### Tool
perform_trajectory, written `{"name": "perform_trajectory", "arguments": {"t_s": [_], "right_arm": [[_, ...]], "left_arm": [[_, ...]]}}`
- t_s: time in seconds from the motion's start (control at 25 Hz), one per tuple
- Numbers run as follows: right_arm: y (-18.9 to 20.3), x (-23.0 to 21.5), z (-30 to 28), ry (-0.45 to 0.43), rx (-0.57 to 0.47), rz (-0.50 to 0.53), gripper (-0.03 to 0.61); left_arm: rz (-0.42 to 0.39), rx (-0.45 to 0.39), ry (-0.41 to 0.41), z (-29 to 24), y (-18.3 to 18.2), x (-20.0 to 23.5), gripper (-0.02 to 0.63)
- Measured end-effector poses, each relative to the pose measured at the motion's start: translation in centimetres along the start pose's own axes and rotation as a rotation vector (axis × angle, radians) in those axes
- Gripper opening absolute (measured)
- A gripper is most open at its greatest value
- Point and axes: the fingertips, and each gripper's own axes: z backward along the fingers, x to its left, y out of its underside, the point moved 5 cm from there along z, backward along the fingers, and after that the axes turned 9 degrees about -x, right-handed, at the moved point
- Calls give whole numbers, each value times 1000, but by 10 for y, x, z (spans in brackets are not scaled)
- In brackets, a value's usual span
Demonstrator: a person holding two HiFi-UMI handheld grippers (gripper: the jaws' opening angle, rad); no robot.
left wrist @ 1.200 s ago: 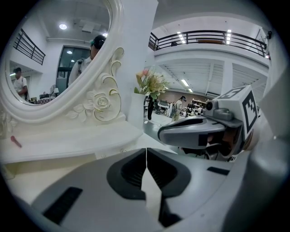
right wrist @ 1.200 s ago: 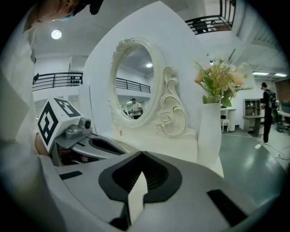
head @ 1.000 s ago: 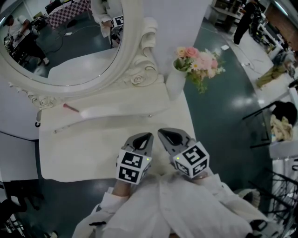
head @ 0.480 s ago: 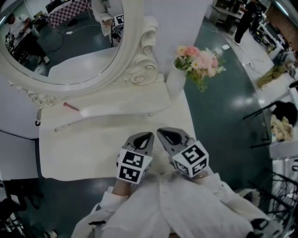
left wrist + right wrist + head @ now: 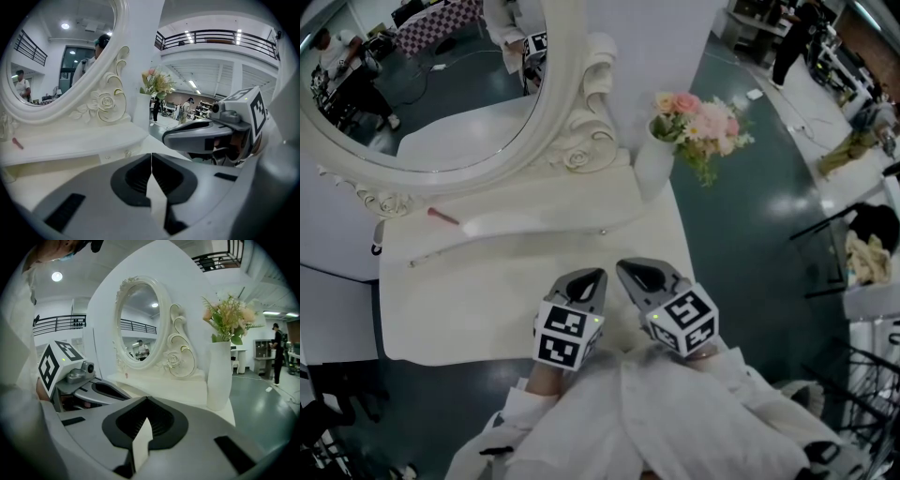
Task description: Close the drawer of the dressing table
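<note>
Left gripper: lower centre, jaws pressed together, nothing between them.
Right gripper: just right of it, jaws also together, empty.
Drawer: in the dressing table's raised tier, above-left of both grippers, apart from them; possibly slightly ajar.
Vase: right of tier, holding pink flowers.
</note>
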Motion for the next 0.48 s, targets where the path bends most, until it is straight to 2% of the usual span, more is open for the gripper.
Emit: {"name": "perform_trajectory", "arguments": {"t_s": [0.48], "right_arm": [[-1, 6, -1, -6, 17, 24, 6]], "left_arm": [[3, 2, 1, 2, 1, 2, 9]]}}
